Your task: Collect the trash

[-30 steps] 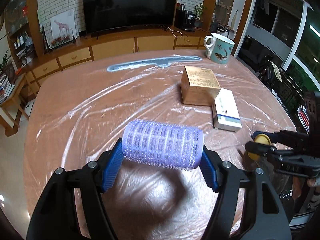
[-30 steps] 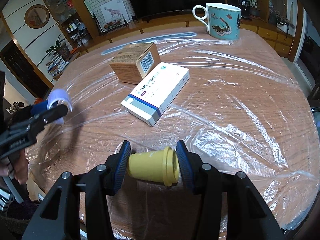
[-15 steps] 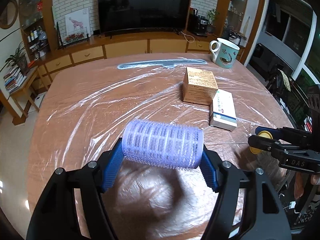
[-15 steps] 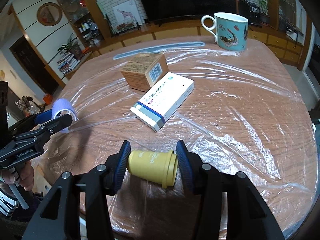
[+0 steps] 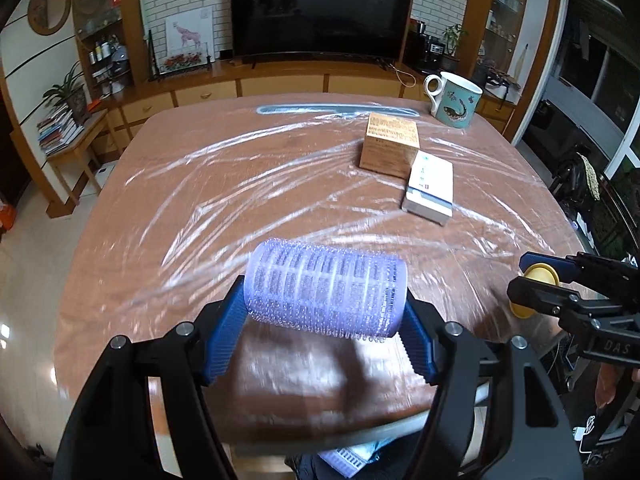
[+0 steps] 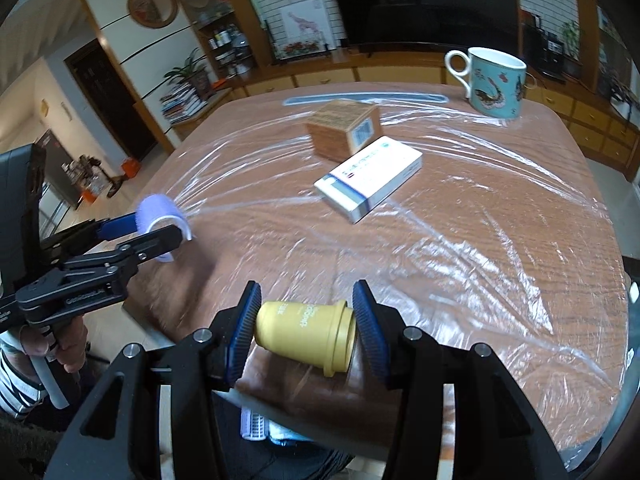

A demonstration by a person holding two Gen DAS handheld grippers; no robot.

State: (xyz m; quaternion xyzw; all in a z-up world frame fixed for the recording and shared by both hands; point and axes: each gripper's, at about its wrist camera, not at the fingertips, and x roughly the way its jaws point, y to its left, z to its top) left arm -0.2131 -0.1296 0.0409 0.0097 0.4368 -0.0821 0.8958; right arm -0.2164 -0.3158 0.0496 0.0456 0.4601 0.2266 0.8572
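We are holding a lavender hair roller (image 5: 326,290) end to end in the left gripper (image 5: 322,344), fingers partly closed on it, at lower centre of the left view; it looks light, hollow and springy, so the ends suit gripping. We are clamping a small yellow bottle (image 6: 306,332) lengthwise in the right gripper (image 6: 306,330), narrowly spread; rigid, likely slippery. A mug (image 6: 496,80) is standing upper right, contents unseen.

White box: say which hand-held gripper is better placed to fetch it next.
Right, marginally. The white box lies on its side of the table, but the right hand-held gripper grips a yellow cap and the left a roller.
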